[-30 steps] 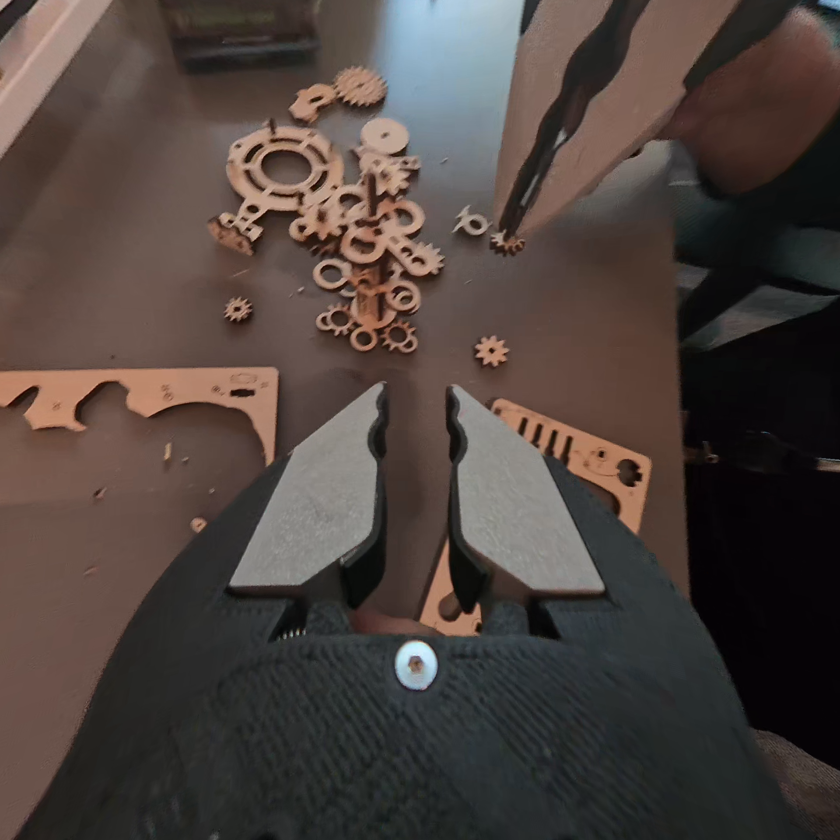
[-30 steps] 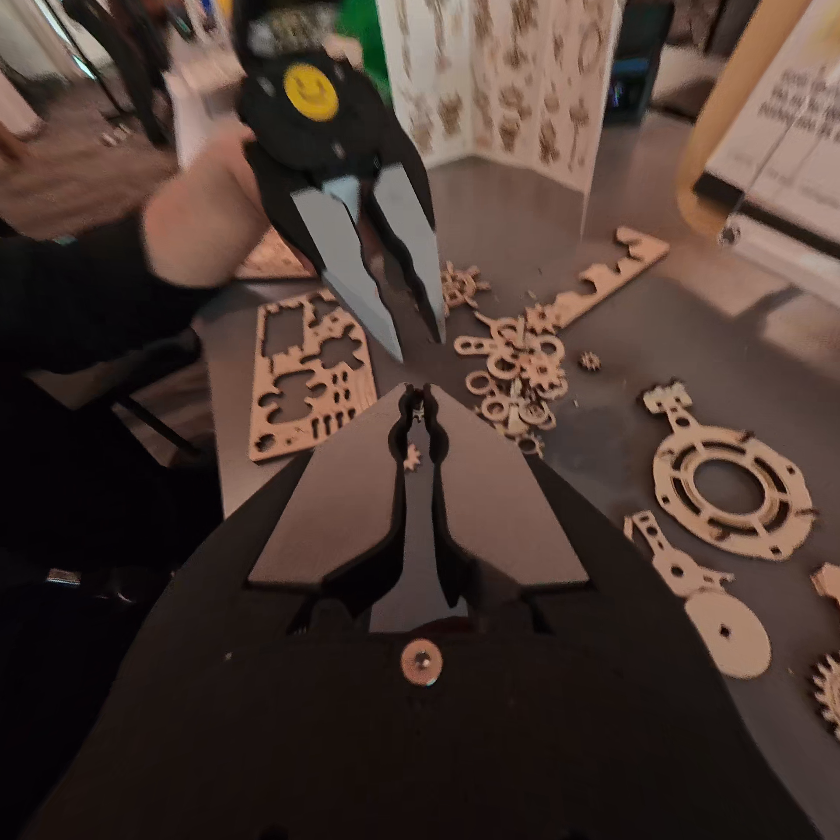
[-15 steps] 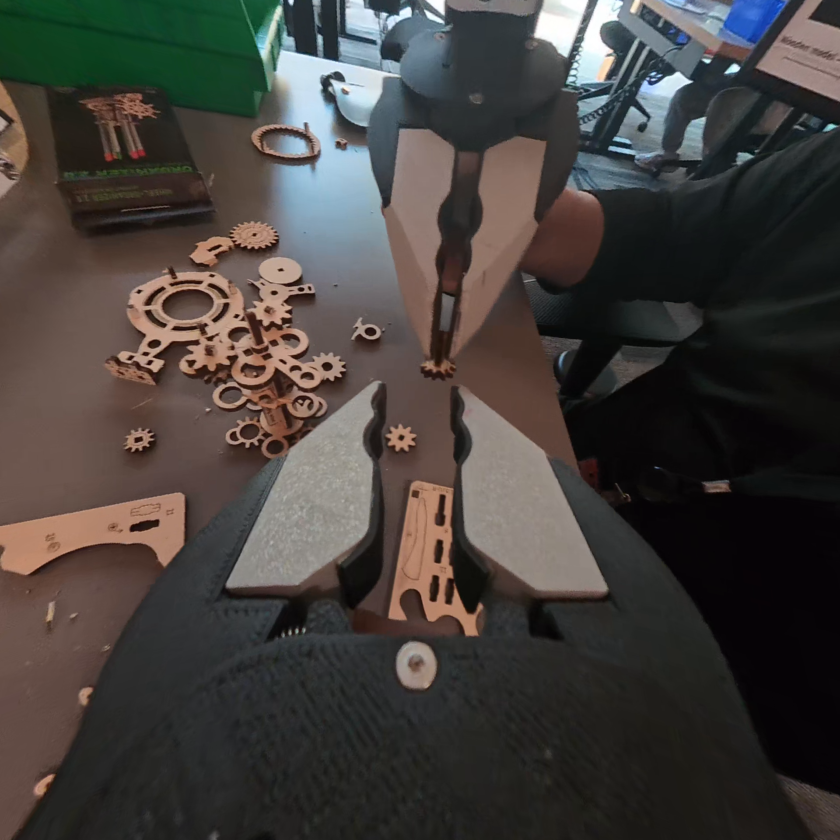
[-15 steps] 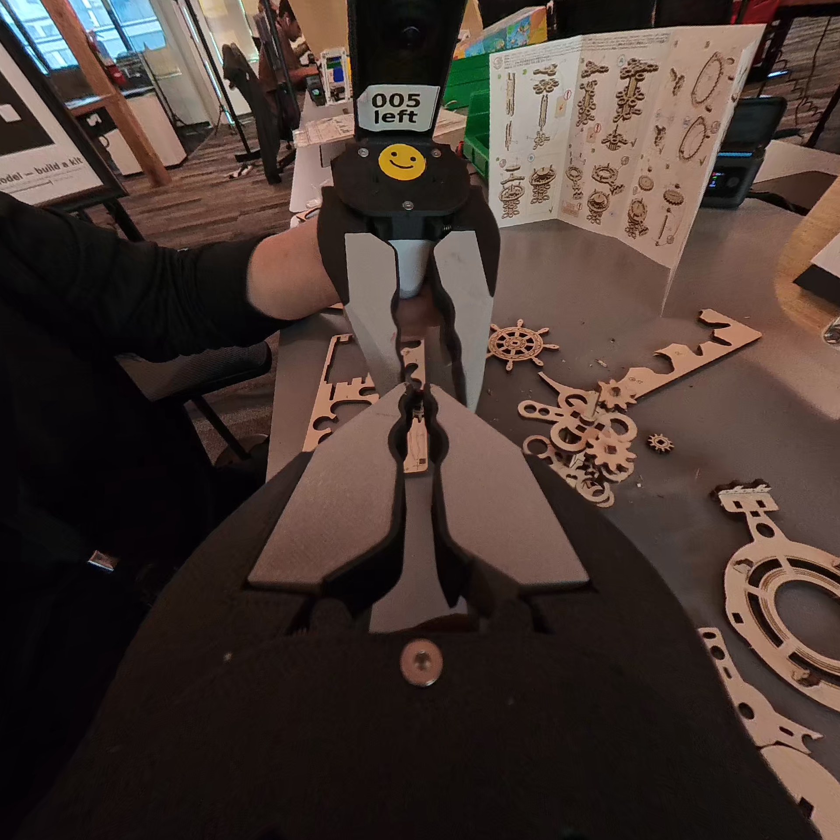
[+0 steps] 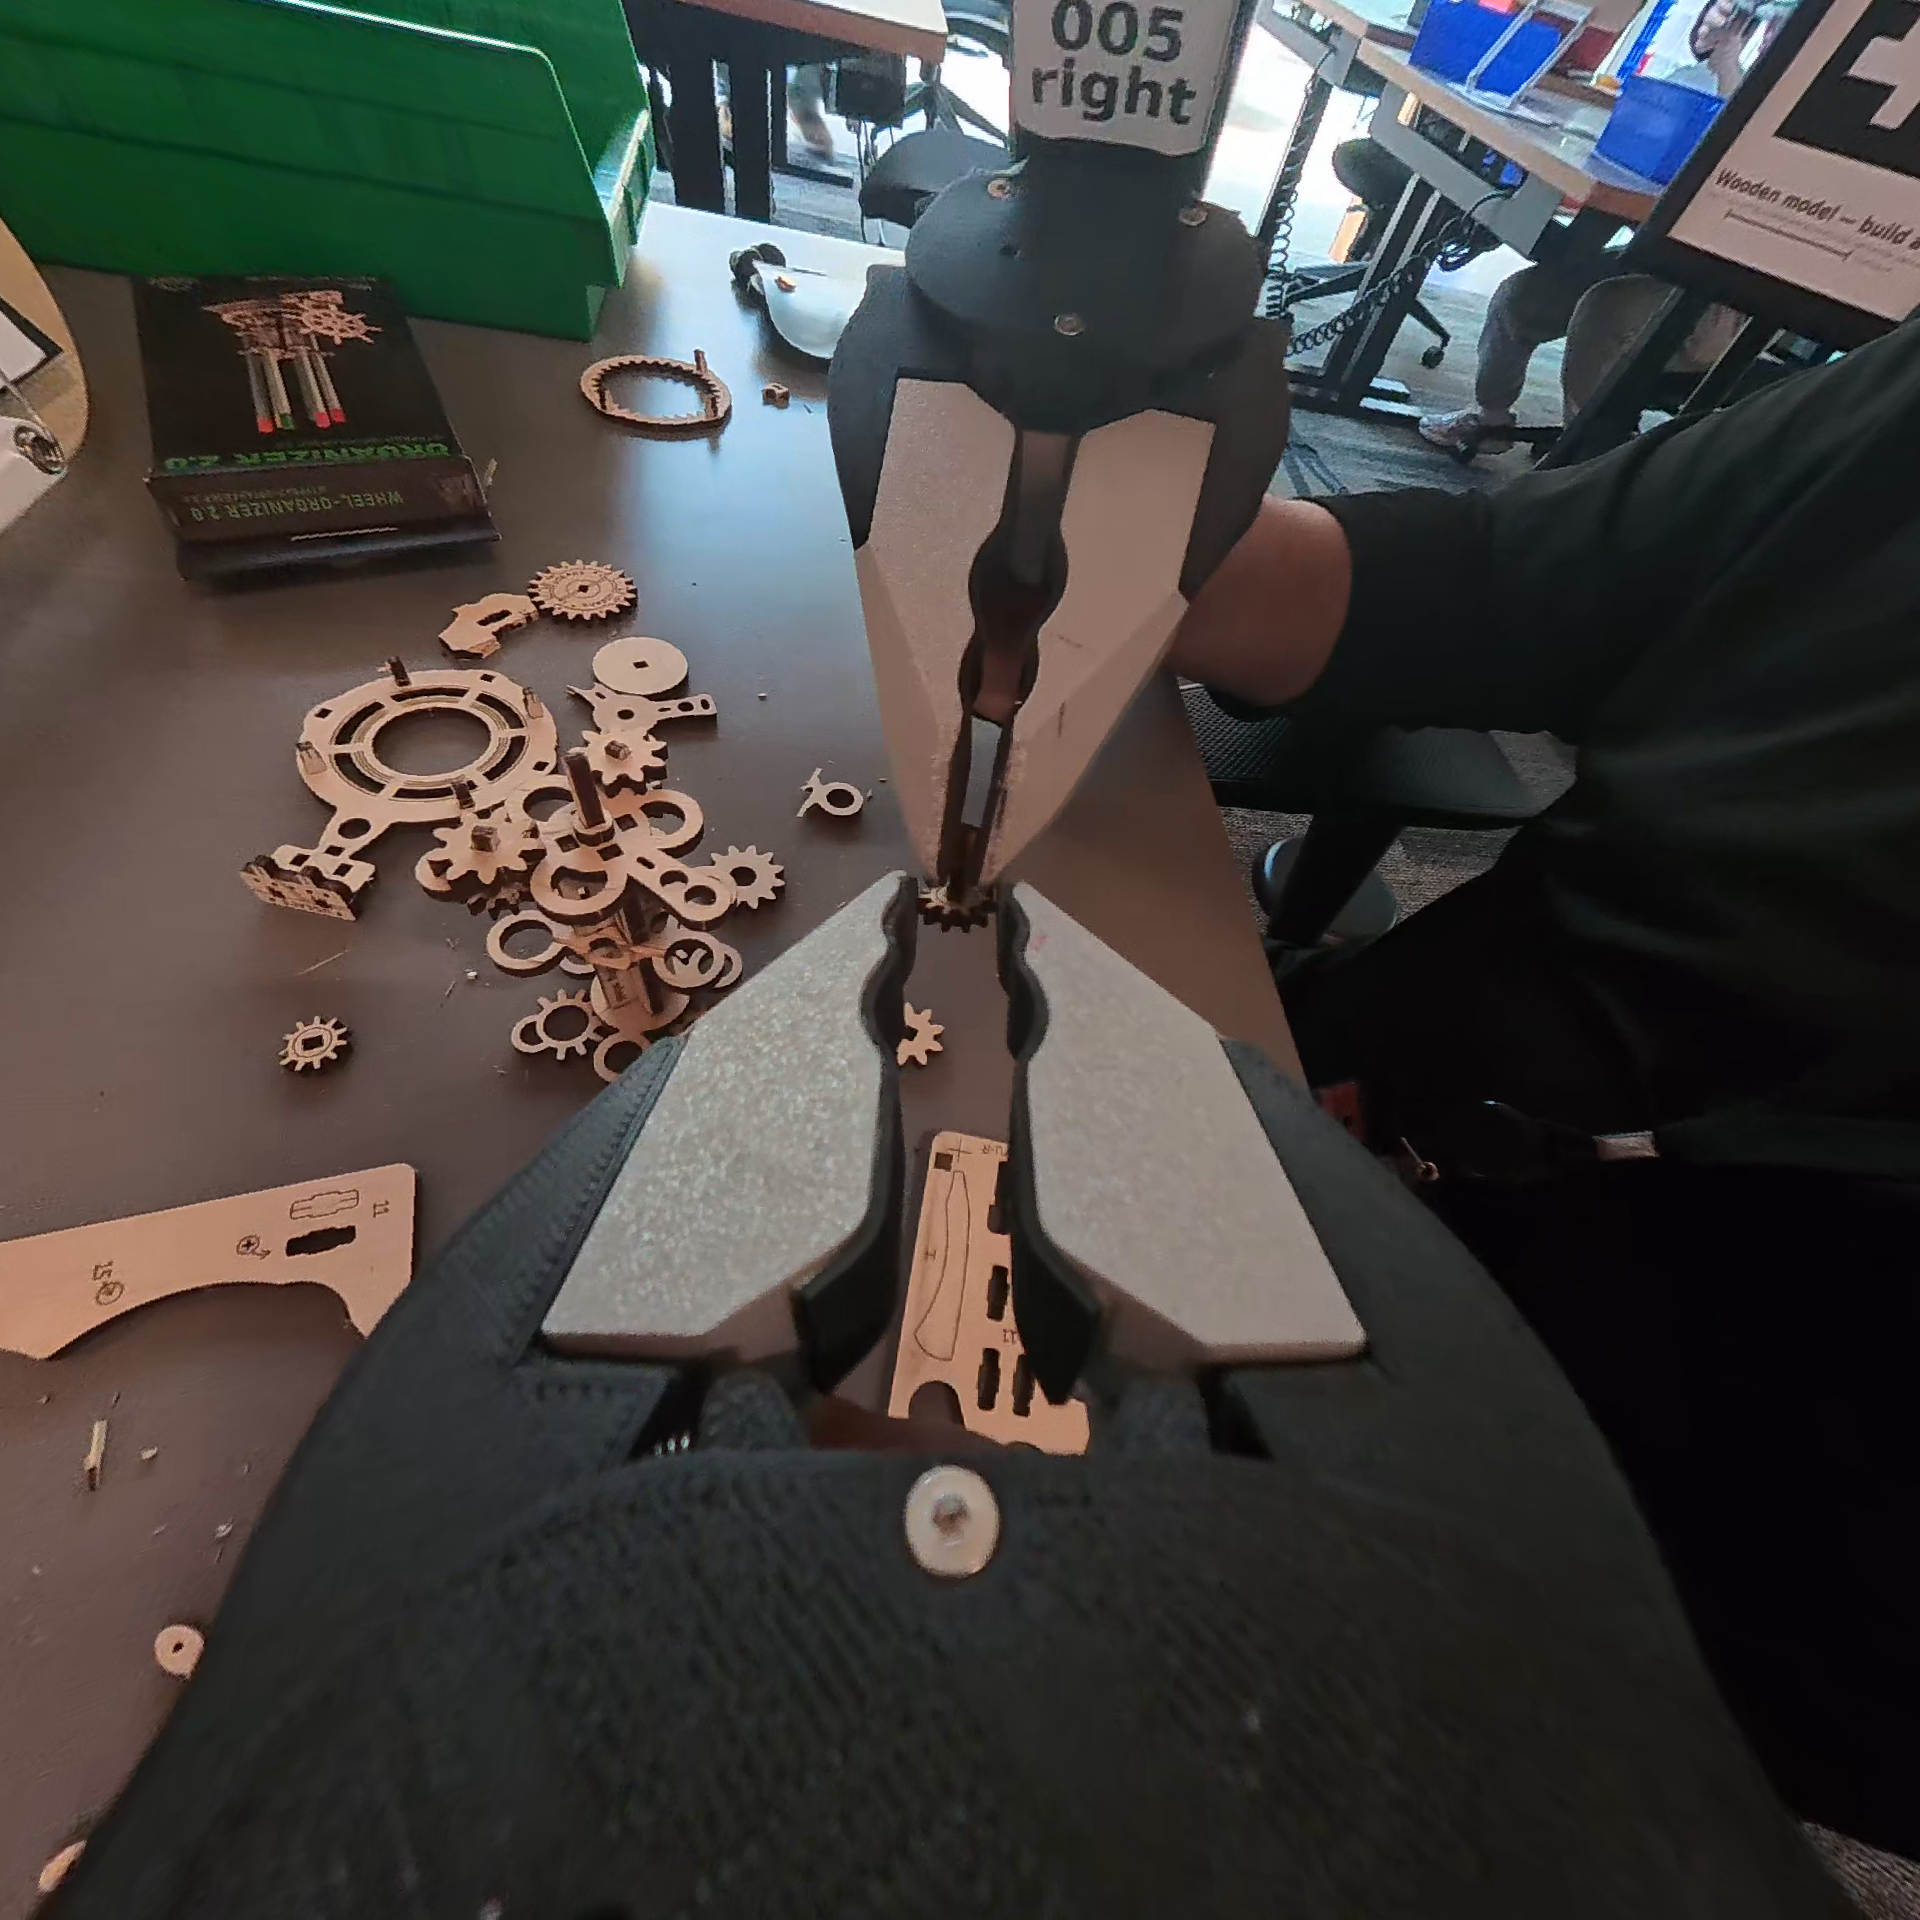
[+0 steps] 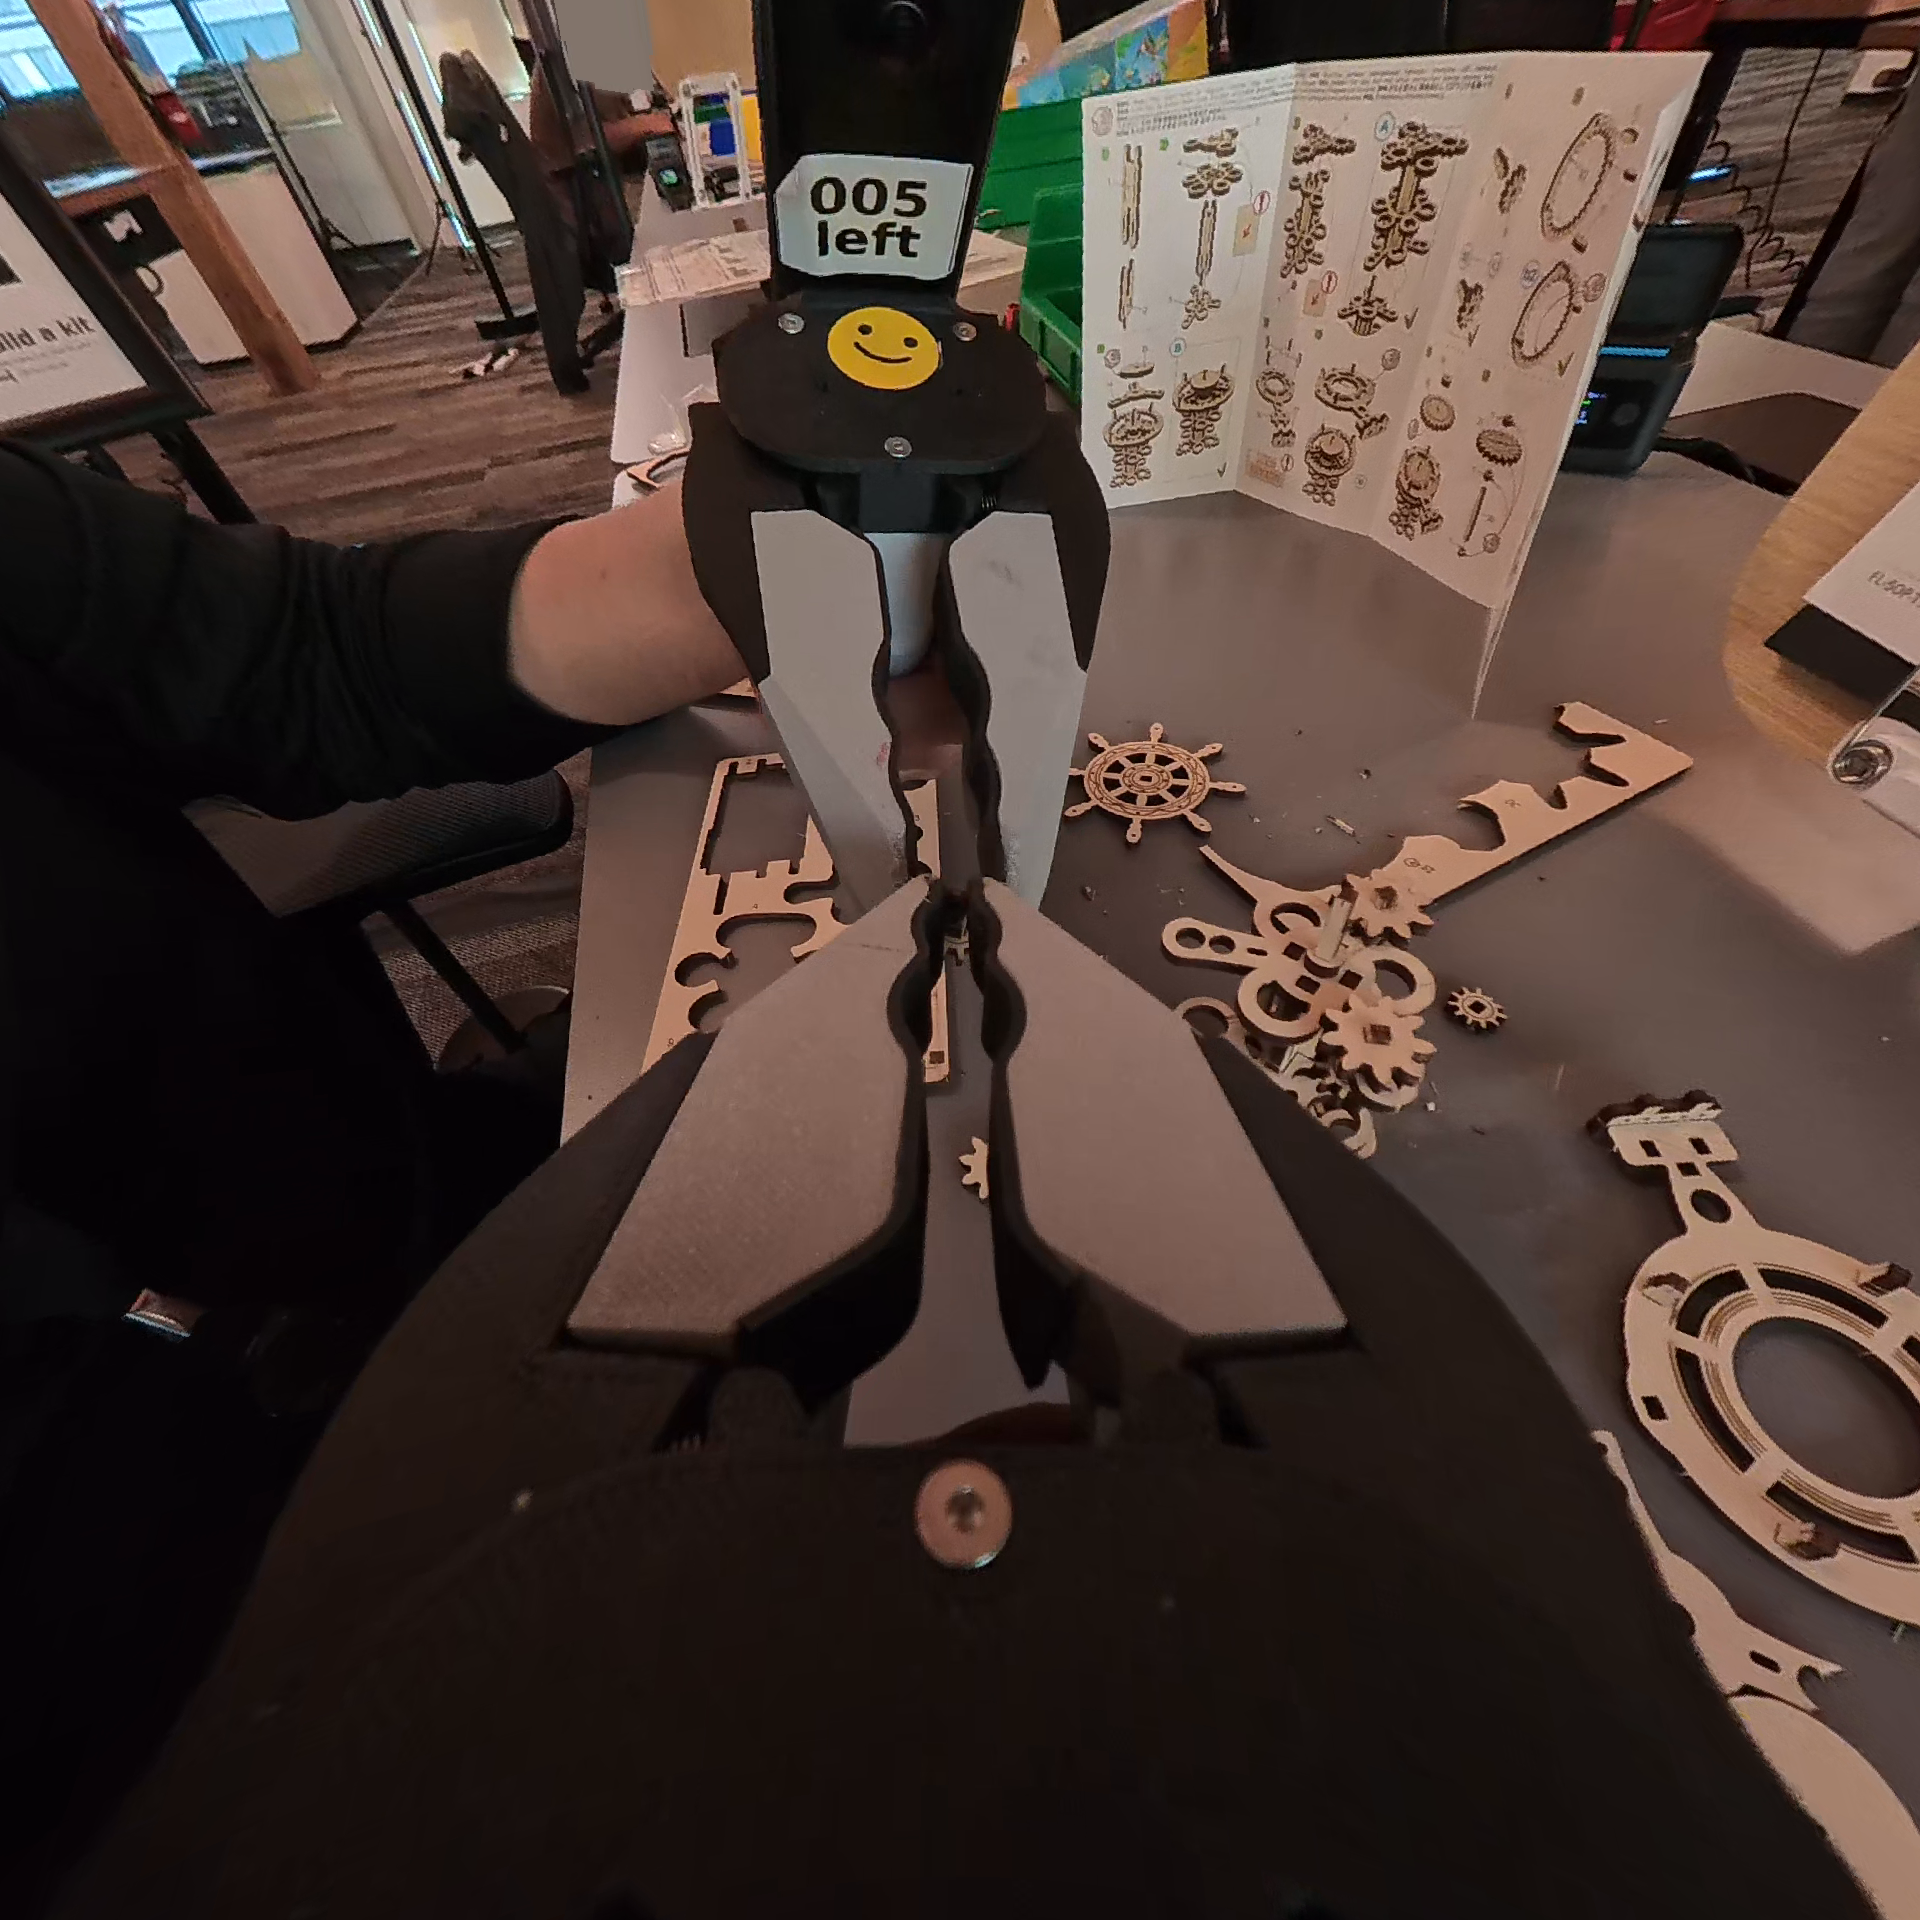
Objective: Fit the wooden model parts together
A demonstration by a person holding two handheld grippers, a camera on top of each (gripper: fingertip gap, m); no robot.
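The right gripper, hanging from the top centre of the left wrist view, has its fingertips pinched on a small wooden gear, held above the dark table. The left gripper sits at centre frame with its jaws parted by a narrow gap, holding nothing; the held gear lies right between its tips.

Each gripper carries one white printed label on its stem, and the left gripper also shows one yellow smiley sticker in the right wrist view.

At upper left of the left wrist view lies one dark printed product box in front of a green bin. A framed sign with writing stands at upper right.

At upper right of the right wrist view stands one folded instruction sheet, printed with assembly drawings.

Two loose small gears lie on the table: one at left, one between the left gripper's fingers. One ring-shaped frame part lies at left centre, beside one partly built cluster of gears and rings. One ship's-wheel piece lies right of centre in the right wrist view. Numbered offcut sheets lie at lower left.
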